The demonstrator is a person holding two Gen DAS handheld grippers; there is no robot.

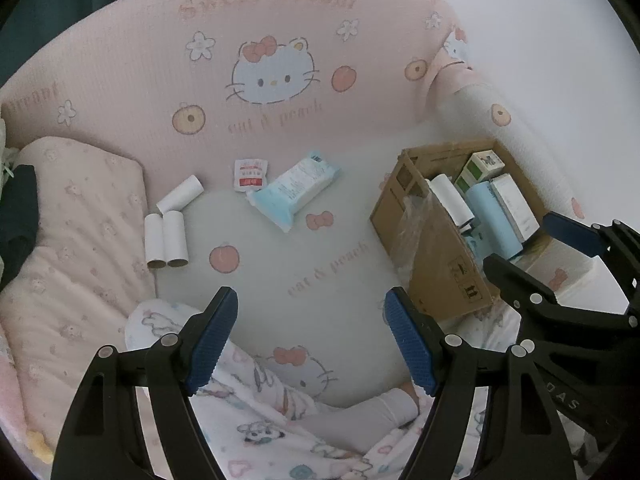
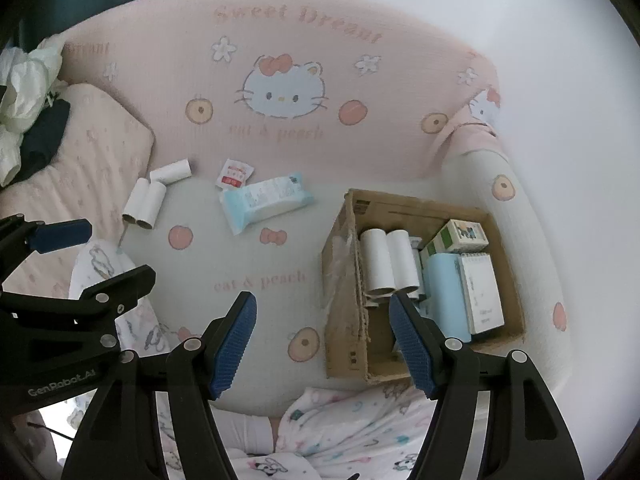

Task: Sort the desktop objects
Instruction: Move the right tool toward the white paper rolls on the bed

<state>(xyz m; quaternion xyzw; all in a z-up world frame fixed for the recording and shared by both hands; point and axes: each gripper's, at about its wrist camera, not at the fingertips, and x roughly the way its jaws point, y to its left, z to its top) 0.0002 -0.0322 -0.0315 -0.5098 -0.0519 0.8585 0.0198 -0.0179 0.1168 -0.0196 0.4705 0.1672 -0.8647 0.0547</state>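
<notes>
Both released, nothing between the jaws. Left hand-held gripper (image 1: 312,340) hangs over bare bed mat (image 1: 280,256); right hand-held gripper (image 2: 324,344) sits at near-left corner of cardboard box (image 2: 348,344). From left unit: three paper tubes (image 1: 170,226) at 11 o'clock, wipes pack (image 1: 294,190) at 12, red-white sachet (image 1: 250,175) just past it, touching. Box at 2 o'clock, holding two tubes (image 2: 390,262), notepad (image 2: 482,288), cartons.

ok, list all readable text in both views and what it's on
"Sweet Dream": pink mat wall
"cat & peach": mat floor
"GenRobot.AI": left gripper
"DAS", partial: right gripper
Red packet, wipes pack, cardboard box, notepad: print too blurred.
</notes>
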